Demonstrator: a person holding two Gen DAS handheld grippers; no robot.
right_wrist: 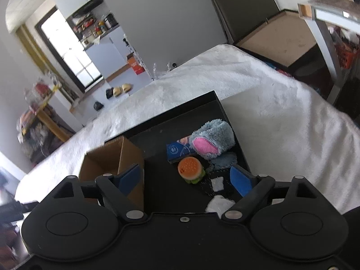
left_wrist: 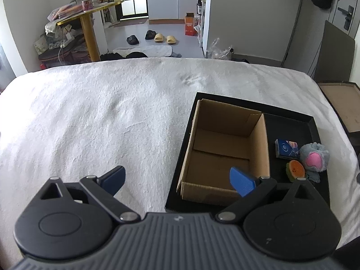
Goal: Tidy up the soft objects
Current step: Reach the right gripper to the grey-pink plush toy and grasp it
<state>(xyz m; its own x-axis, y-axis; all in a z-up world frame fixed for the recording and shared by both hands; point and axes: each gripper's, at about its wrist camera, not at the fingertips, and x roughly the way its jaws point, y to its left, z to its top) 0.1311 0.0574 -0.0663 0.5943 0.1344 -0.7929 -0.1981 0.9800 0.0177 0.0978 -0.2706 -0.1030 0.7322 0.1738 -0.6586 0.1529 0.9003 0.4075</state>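
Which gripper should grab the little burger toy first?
Probably the right gripper: it is open, with the burger toy lying between its fingers. The left gripper, also open, faces the empty cardboard box, with the toy off to its side.

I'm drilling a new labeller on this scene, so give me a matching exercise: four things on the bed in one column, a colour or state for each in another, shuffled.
Things:
1. box
2. plush
3. burger toy
4. tray

Descriptions:
A. black, holds the rest
B. orange top, green underside
C. brown cardboard, open and empty
D. grey-blue with a pink patch

Pairs: 1-C, 2-D, 3-B, 4-A
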